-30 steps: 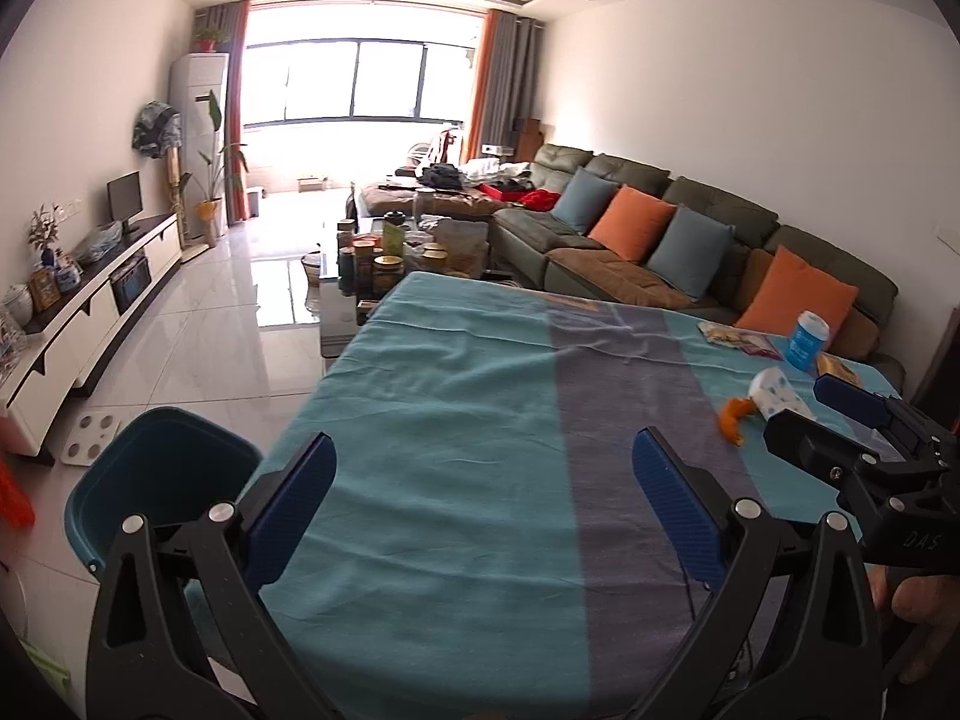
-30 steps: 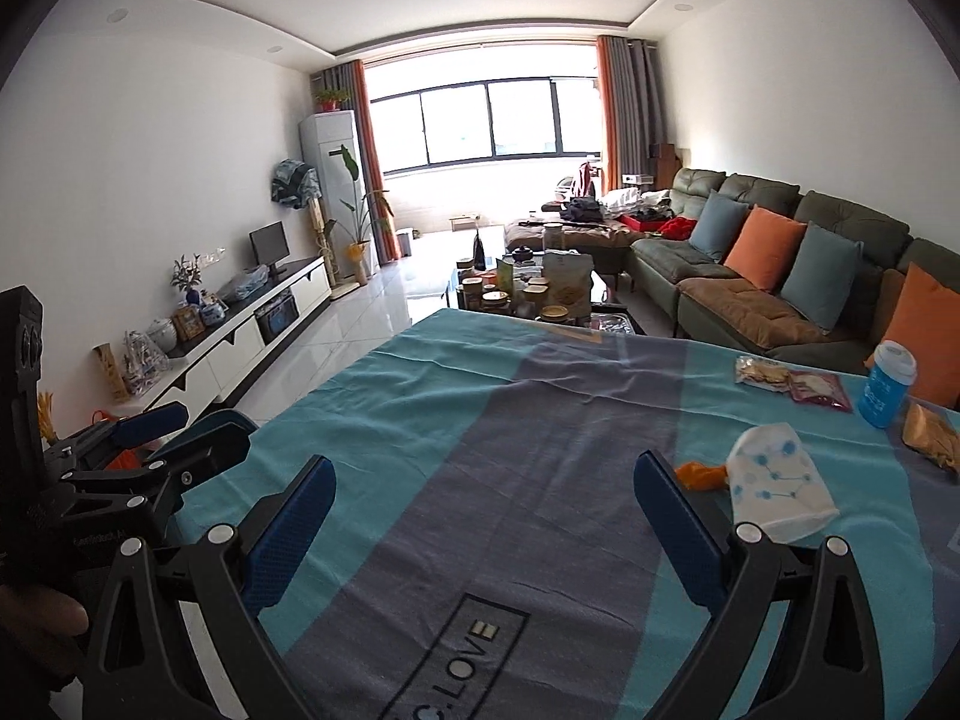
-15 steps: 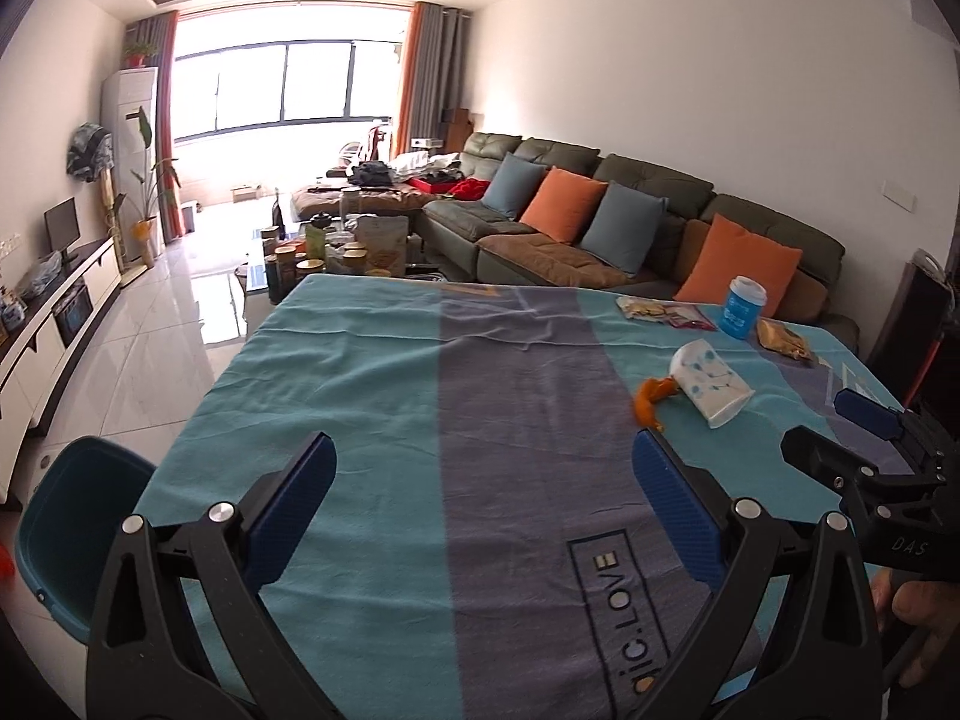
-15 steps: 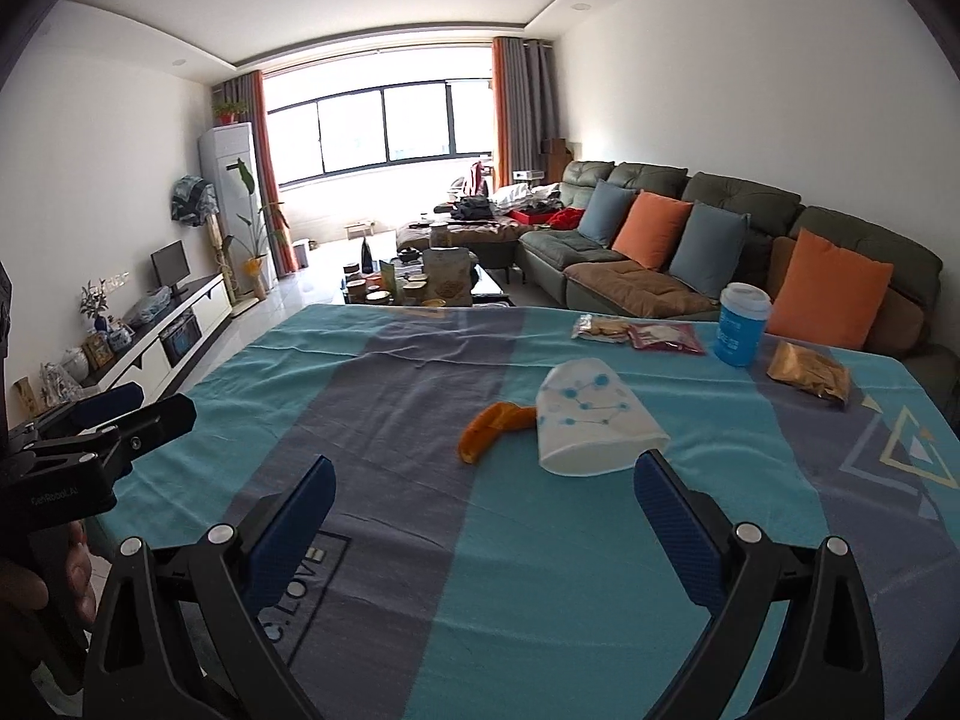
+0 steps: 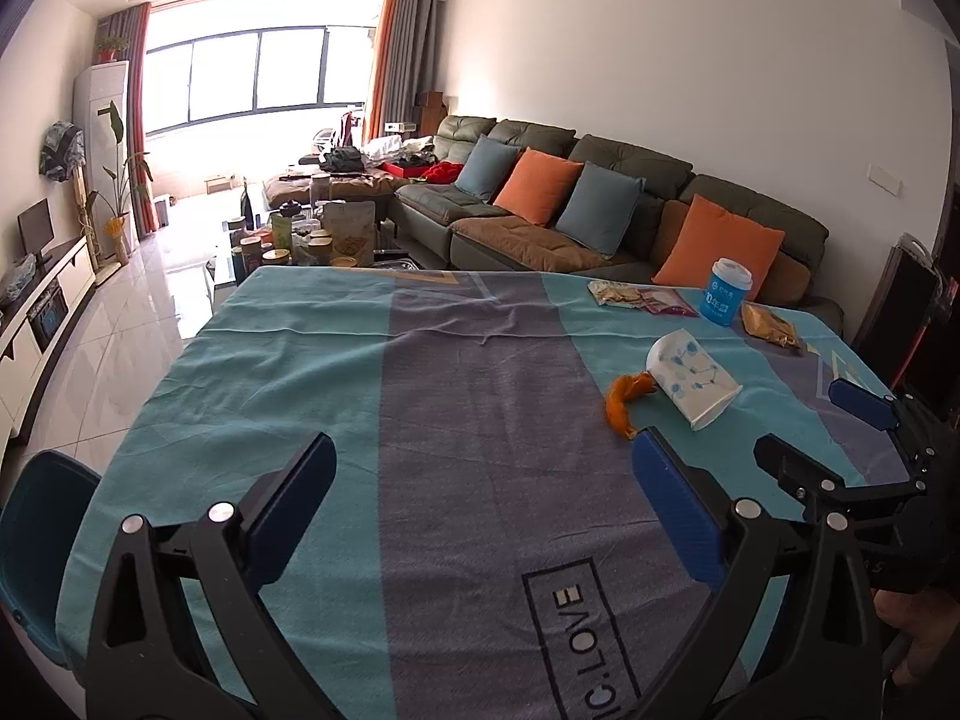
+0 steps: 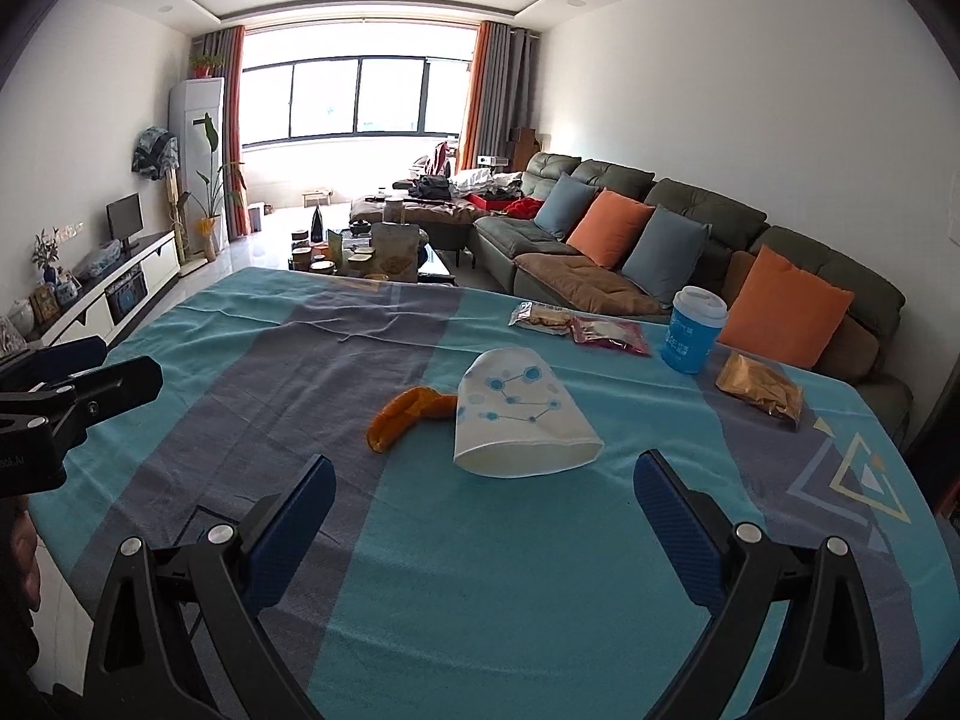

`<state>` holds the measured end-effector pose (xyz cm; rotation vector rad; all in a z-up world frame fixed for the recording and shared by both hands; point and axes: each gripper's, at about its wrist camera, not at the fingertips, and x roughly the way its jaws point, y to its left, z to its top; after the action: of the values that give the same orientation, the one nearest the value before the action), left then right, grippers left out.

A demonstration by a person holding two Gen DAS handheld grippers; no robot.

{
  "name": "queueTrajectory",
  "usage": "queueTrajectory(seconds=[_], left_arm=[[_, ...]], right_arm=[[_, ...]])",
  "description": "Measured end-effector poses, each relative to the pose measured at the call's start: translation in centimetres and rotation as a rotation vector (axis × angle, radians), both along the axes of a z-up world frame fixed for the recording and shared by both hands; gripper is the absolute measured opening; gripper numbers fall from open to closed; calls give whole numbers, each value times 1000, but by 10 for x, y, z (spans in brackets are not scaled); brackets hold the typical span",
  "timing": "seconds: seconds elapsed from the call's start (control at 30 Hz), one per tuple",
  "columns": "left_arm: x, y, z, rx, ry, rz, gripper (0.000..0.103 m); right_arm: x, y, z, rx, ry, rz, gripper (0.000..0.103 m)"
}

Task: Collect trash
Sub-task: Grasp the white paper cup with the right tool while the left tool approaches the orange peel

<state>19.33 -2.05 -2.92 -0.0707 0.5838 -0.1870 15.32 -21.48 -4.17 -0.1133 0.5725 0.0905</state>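
Both tongs (image 6: 480,519) (gaping) face the tipped paper cup (image 6: 519,420).

We see bare tablecloth (image 6: 480,570) between the right gripper (image 6: 480,516) and the tipped paper cup (image 6: 519,420), nothing in the way. Left of the cup, touching it, lies an orange peel (image 6: 402,417). Behind the cup stand a blue cup (image 6: 693,330) and snack packets (image 6: 576,324), well apart.

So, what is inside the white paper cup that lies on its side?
The tipped white paper cup shows only a bare white inner wall near its open rim; deeper inside is hidden. The orange peel lies outside, beside it.
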Motion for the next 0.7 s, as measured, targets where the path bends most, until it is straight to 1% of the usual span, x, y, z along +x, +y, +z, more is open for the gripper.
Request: queueTrajectory(seconds=[0.13,0.3,0.37,0.57,0.63,0.7], left_arm=[[11,-7,-6,4,23,-16,97],[27,-15,-15,7,55,-27,97],[32,-17,-18,6,65,-32,97],[49,-24,-25,3,88,-43,97],[55,-26,-26,-4,91,-47,97],[59,-28,-27,-5,97,-51,97]], right_arm=[[12,0,-6,-22,17,-3,96],[27,5,-13,-91,31,5,96],[33,9,-16,-128,37,12,94],[48,17,-22,-199,46,18,88],[52,20,-23,-240,42,17,84],[54,23,-25,-286,38,18,82]])
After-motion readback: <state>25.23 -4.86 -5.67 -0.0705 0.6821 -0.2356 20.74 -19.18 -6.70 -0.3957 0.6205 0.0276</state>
